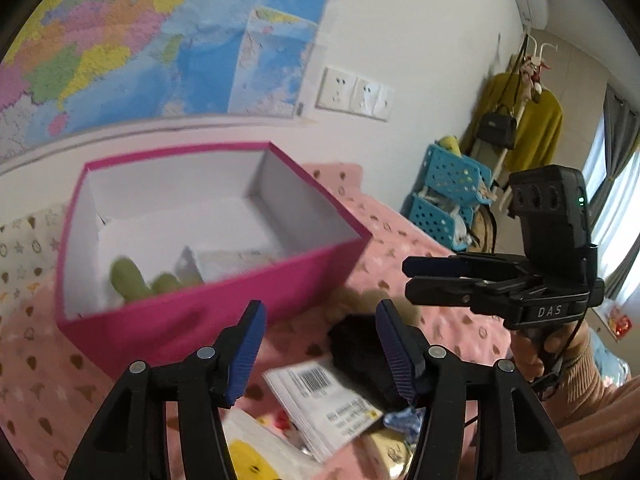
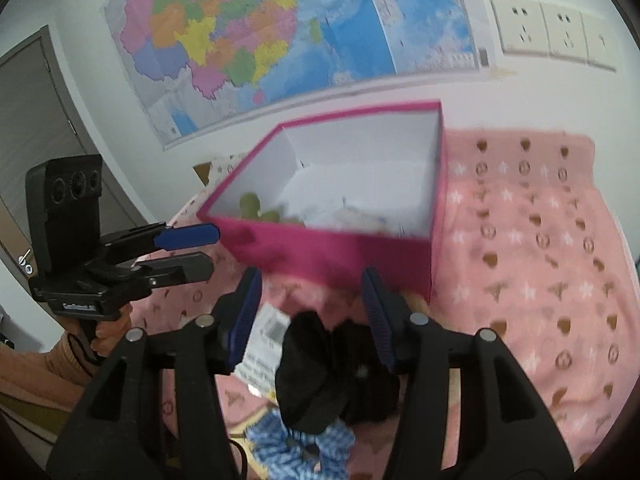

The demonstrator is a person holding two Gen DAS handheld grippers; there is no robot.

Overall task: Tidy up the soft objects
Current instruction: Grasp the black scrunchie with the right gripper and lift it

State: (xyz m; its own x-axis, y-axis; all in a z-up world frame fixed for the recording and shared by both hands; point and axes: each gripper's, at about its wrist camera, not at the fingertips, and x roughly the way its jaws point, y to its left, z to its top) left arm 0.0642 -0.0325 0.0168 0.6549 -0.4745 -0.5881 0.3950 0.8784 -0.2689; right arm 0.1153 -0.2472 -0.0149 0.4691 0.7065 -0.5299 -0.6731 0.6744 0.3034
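From the left wrist camera, the left gripper (image 1: 320,344) has its blue-padded jaws standing apart with nothing between the pads. Past them lies a black soft bundle (image 1: 360,344) on the pink blanket (image 1: 420,240), with a white packet bearing a barcode (image 1: 320,400) just beside it at 7 o'clock and something yellow (image 1: 248,456) at the bottom edge. The pink box (image 1: 208,320) sits open at 10 o'clock from the jaws; inside, a green plush thing (image 1: 128,280) lies in the near left corner, with white packets (image 1: 232,260) to its right. At 3 o'clock the right gripper (image 1: 440,280) is seen side-on, jaws parted and empty, a hand (image 1: 536,356) on its handle. A map (image 1: 140,40) covers the wall; blue baskets (image 1: 452,192) and a yellow garment (image 1: 536,128) stand at 2 o'clock.

From the right wrist camera, the right gripper (image 2: 312,312) is likewise parted, gripping nothing. The black bundle (image 2: 320,380) lies just below and between the pads, not pressed by them; a blue checked scrunchie (image 2: 300,448) touches it at 6 o'clock, and the barcoded packet (image 2: 264,340) lies at 9 o'clock. The pink box (image 2: 340,252) stands at 12 o'clock, the green plush (image 2: 252,204) in its left corner. The left gripper (image 2: 200,252) shows at 9 o'clock, jaws apart.
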